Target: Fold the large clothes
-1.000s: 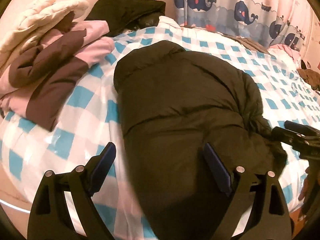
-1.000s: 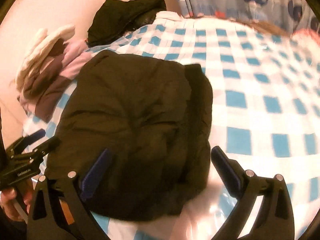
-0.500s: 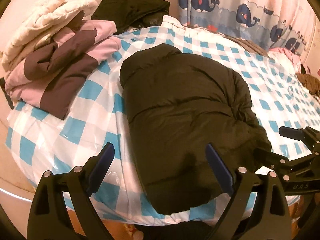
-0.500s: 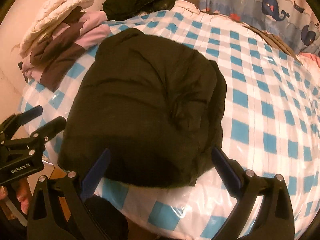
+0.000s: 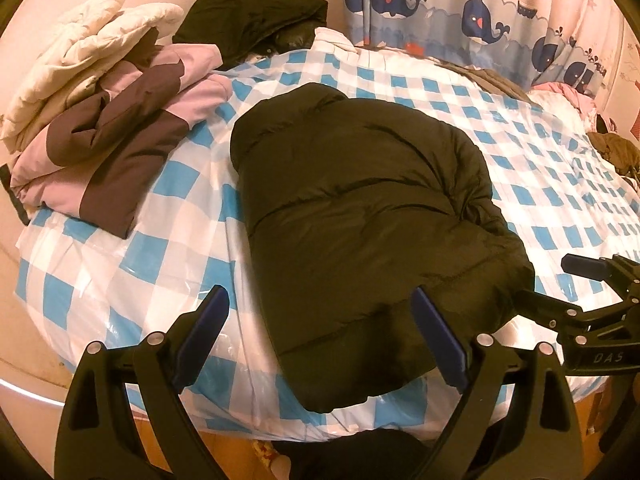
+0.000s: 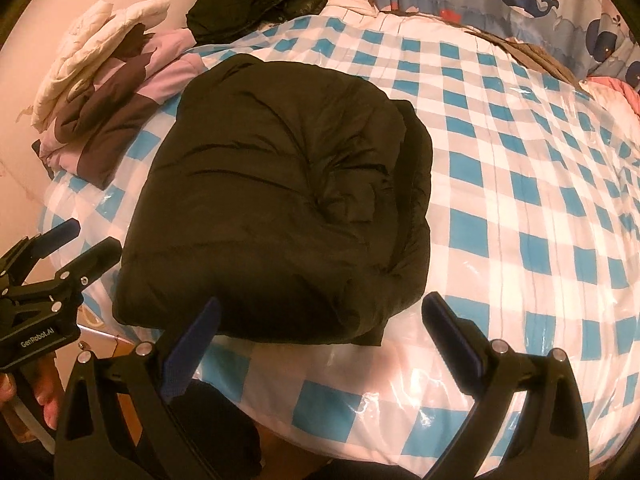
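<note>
Left wrist: folded black jacket (image 5: 360, 216); pink-brown jacket (image 5: 120, 136) beside.

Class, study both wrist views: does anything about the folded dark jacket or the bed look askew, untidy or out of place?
Slightly. The dark puffer jacket lies folded but skewed to the checked bed cover, its near end overhanging the bed's front edge. An under-layer sticks out unevenly along its right side. A looser heap of pale and pink-brown clothes sits at the far left corner.

Both wrist views look down and forward from the bed's (image 5: 168, 256) near edge onto the folded black jacket (image 5: 360, 208); left view off the jacket's near-left corner, right view off its near-right; both share jacket and garment pile (image 6: 108, 92) beyond it
</note>
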`<control>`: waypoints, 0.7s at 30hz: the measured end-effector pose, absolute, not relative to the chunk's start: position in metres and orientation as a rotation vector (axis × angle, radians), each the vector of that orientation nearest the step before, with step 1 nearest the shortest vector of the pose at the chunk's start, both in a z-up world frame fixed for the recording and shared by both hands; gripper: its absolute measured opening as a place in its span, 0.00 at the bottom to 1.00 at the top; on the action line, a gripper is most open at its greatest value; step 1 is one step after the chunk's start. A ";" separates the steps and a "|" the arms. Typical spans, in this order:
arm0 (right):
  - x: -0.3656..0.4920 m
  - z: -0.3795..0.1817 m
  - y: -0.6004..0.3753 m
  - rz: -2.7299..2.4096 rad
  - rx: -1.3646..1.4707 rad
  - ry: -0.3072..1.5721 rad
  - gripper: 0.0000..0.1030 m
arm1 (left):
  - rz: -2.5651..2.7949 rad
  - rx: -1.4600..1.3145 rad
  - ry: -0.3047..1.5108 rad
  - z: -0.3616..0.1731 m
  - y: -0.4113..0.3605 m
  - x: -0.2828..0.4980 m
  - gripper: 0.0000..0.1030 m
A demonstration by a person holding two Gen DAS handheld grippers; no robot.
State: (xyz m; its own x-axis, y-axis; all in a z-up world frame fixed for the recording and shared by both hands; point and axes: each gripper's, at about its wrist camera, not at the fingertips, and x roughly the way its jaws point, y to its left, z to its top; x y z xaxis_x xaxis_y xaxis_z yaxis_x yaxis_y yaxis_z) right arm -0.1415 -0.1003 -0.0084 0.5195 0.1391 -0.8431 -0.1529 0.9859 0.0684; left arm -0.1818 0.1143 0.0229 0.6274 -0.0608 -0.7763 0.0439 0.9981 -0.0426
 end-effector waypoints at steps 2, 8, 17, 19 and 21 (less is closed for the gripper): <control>-0.142 -0.009 -0.100 0.180 -0.014 1.013 0.94 | -0.058 -0.021 0.892 0.023 0.115 -0.182 0.86; -0.143 -0.010 -0.099 0.180 -0.015 1.017 0.94 | -0.059 -0.027 0.897 0.021 0.116 -0.182 0.86; -0.144 -0.011 -0.099 0.182 -0.014 1.023 0.94 | -0.058 -0.026 0.898 0.020 0.116 -0.182 0.86; -0.145 -0.011 -0.099 0.185 -0.013 1.024 0.94 | -0.060 -0.027 0.897 0.020 0.116 -0.182 0.86; -0.145 -0.012 -0.098 0.186 -0.014 1.025 0.94 | -0.059 -0.028 0.896 0.020 0.116 -0.182 0.86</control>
